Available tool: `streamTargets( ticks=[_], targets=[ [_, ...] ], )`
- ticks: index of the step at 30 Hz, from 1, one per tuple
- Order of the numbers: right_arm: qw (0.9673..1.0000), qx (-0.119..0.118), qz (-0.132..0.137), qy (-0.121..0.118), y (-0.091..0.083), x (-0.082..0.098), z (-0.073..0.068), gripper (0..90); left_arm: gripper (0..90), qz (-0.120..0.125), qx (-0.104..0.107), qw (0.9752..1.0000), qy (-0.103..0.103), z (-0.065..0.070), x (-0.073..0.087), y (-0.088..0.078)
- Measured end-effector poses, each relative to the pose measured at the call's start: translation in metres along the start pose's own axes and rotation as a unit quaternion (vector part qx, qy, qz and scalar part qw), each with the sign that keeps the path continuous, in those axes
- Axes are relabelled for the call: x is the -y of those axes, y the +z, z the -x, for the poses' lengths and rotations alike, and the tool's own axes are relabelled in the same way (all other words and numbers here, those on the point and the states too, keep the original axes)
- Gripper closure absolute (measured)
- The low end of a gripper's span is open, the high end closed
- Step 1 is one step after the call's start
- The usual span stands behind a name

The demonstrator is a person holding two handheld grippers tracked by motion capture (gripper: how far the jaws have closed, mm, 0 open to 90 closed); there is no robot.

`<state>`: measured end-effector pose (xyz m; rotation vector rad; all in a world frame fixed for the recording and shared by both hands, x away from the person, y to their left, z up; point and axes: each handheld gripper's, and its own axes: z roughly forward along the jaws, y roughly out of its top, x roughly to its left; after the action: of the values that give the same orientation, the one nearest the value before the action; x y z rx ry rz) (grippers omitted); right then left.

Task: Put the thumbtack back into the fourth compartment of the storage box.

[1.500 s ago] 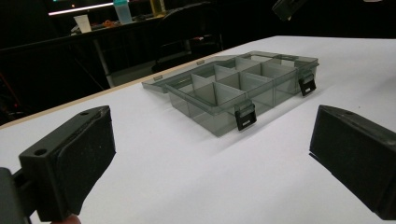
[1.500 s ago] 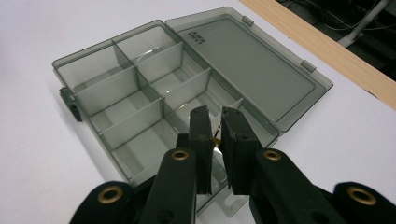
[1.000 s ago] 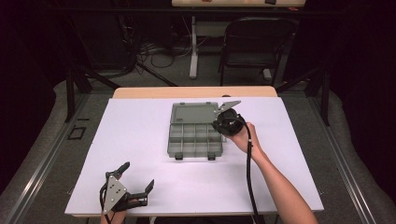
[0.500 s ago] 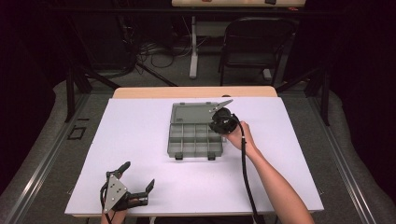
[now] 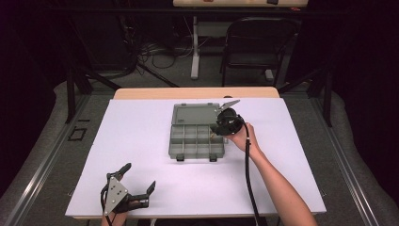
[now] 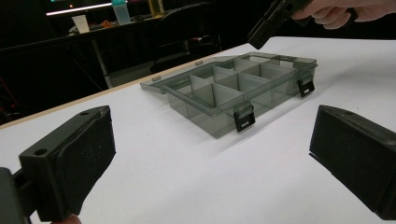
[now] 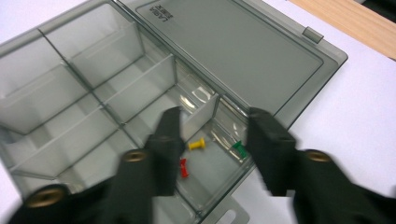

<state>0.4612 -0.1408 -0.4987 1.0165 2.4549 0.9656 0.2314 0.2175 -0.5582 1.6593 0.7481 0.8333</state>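
Pushpins first: small yellow plastic pushpin [image 7: 196, 144], small red plastic pushpin [image 7: 183, 168] and small green plastic pushpin [image 7: 239, 149], all loose on the floor of the smoky grey see-through plastic organiser box [image 5: 195, 141], in the end compartment by the box's hinge side. Directly below the right hand-held gripper [image 7: 215, 121], framed between its two black jaws in the right gripper view. Yellow lying roughly crosswise to the jaw gap, head towards the green one. Red closest to the left-hand jaw in that view and lying nearly along it. Green close by the right-hand jaw, just inside the box's outer wall.

Right hand-held gripper [image 5: 220, 131] released, jaws just been opening, nothing pinched between them, pins lying free beneath. Poised over the box's right end, tilted down into it. Judged next: straight down for any further reach, or straight up and away, with little room beside the low dividers.

Flat grey lid [image 7: 233, 51] folded fully open behind the box, flat on the white surface [image 5: 141, 127]. Other compartments apparently bare.

Left hand-held gripper [image 5: 139, 178] well apart from the box, near the surface's front edge, spread wide and holding nothing [image 6: 212, 158]. Right hand plainly the nearer one.
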Motion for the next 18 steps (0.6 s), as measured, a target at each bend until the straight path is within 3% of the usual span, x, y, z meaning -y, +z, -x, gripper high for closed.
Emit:
streamTargets(
  ticks=[7, 18],
  targets=[
    [0.9994, -0.027, 0.020, -0.004, -0.014, 0.010, -0.004, 18.3, 0.1, -0.001, -0.001, 1.0000, -0.001, -0.001, 0.000, 0.000],
    [0.9969, -0.043, 0.060, -0.028, -0.045, 0.031, -0.019, 6.6, 0.1, -0.002, -0.003, 1.0000, -0.002, 0.000, 0.001, -0.001]
  ],
)
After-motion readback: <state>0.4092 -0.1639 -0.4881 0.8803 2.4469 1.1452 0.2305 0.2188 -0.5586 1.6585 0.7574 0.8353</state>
